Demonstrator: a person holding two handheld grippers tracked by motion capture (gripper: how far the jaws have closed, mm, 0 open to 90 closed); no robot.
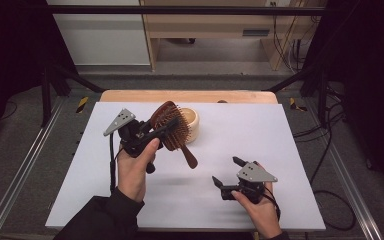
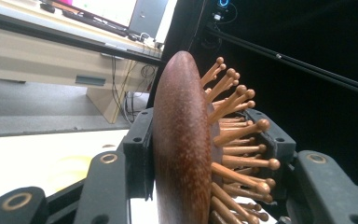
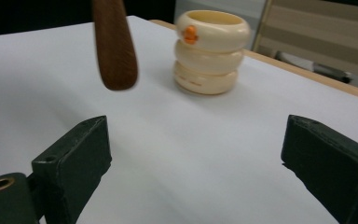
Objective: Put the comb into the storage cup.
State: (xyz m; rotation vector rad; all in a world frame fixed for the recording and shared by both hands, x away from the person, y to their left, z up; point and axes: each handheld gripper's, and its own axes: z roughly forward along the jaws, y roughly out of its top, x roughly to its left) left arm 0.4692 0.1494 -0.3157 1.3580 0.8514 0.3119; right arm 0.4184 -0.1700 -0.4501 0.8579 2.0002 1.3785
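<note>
Right hand-held gripper (image 1: pixel 228 172) hangs empty, jaws apart, low over the surface (image 1: pixel 280 150); left hand-held gripper (image 1: pixel 166 131) clamps the hairbrush (image 1: pixel 172 127) head, handle slanting down toward the nearer right, beside the holder (image 1: pixel 192 125).

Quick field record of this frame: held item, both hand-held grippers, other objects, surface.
held item: wooden hairbrush, lifted off the table, handle pointing down
left hand-held gripper: shut on the brush head, pads on its back and its bristle side
right hand-held gripper: open, nothing between the jaws, low over the sheet
other object: cream ribbed holder, upright, behind the brush
surface: white sheet over a wooden table
</note>
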